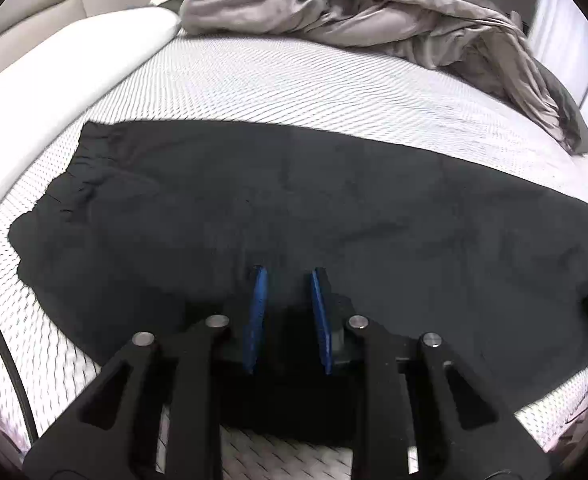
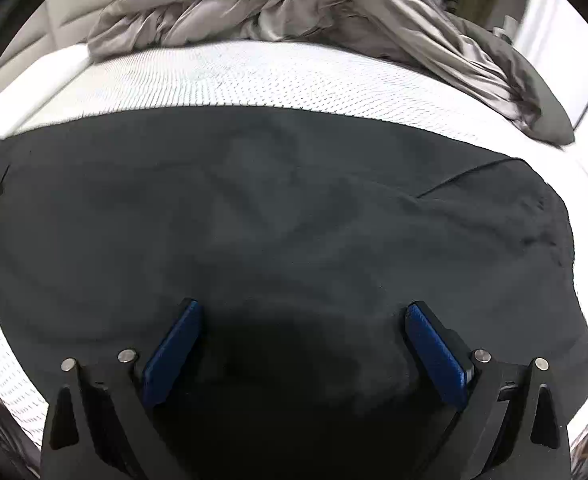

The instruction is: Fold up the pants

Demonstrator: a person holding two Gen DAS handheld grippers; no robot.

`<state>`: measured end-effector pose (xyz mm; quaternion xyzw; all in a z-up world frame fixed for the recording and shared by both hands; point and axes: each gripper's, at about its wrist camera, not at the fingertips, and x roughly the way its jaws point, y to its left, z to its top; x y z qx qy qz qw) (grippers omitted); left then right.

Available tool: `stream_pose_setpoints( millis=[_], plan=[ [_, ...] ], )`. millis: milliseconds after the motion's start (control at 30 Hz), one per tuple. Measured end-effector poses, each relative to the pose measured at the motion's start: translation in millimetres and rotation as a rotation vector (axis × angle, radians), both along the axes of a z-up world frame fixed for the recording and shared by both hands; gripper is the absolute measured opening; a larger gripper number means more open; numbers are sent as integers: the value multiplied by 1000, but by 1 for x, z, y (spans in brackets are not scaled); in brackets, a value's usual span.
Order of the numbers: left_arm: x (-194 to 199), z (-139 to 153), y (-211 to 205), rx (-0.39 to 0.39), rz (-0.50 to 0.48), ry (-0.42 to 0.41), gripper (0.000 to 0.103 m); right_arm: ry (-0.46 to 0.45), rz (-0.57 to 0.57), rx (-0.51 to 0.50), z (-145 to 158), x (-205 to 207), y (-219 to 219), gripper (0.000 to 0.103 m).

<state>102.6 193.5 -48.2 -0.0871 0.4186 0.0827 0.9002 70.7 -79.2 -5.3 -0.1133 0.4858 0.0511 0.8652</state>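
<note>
Here: black pants (image 1: 294,208) flat on the patterned mattress (image 1: 294,80), under both my grippers. Left gripper (image 1: 287,274) narrowed, fabric between pads, grip uncertain. Right gripper (image 2: 304,308) wide, empty.

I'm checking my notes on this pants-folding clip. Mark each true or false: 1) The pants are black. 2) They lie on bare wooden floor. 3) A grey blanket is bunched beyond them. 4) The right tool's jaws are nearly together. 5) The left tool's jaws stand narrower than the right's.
1) True: black fabric pants.
2) False: they lie on a white dotted mattress.
3) True: crumpled grey blanket.
4) False: the right tool is wide open.
5) True: the left tool shows a narrow gap.
</note>
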Motion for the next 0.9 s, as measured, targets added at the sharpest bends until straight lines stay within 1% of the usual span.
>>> stream_pose_setpoints(
  millis=[33,67,100,133,167,200,233,267,300,333,400,433,500,533,567,600,633,667,700,733,767,800,833,867,900],
  plan=[
    [-2,4,-15,-27,-53,-18,21,-4,17,23,2,-1,7,95],
    [-7,8,-35,-63,-116,-36,21,4,62,76,5,-3,18,93],
    [-8,9,-63,-93,-192,-47,21,16,131,143,7,-7,35,93],
    [-6,8,-83,-97,-255,-40,23,11,188,181,8,-10,52,93],
    [-5,4,-106,-94,-325,-25,24,12,226,198,7,-12,62,92],
    [-1,-2,-128,-83,-397,0,24,21,267,209,6,-13,77,91],
    [2,-10,-147,-50,-443,29,24,41,304,216,3,-13,91,87],
    [7,-17,-159,5,-456,39,24,55,324,208,-1,-11,95,81],
    [4,-19,-165,56,-473,36,24,65,341,177,-5,-11,99,77],
    [2,-20,-163,60,-487,31,25,59,350,130,-8,-12,96,75],
    [0,-20,-153,8,-478,33,25,46,346,99,-8,-11,75,75],
    [-4,-20,-144,-18,-467,30,25,38,338,81,-6,-12,54,77],
    [-15,-20,-129,-52,-449,24,25,16,289,-3,-6,-13,5,84],
    [-8,-21,-120,-72,-447,23,25,-5,230,-48,-6,-13,-23,85],
    [-17,-21,-119,-77,-446,23,25,-16,161,-61,-4,-11,-53,85],
    [-19,-23,-121,-66,-448,26,25,-16,66,-34,-1,-8,-92,85],
    [-11,-23,-116,-50,-449,30,25,-34,-38,-44,2,-4,-123,85],
    [-6,-23,-118,-35,-448,34,25,-54,-128,-83,3,0,-145,85],
    [3,-25,-118,-22,-443,41,26,-80,-243,-139,4,3,-175,84],
    [11,-27,-119,-11,-434,52,28,-90,-299,-144,4,6,-191,84],
    [13,-25,-123,2,-422,62,28,-98,-337,-106,7,7,-204,83],
    [14,-23,-127,13,-403,65,28,-121,-355,-69,13,8,-208,82],
    [15,-19,-133,15,-392,56,28,-139,-355,-73,18,9,-202,81],
    [17,-12,-141,7,-394,38,28,-166,-328,-86,25,11,-189,81],
    [17,-7,-147,-7,-400,12,29,-182,-287,-78,26,9,-177,81]
  ],
)
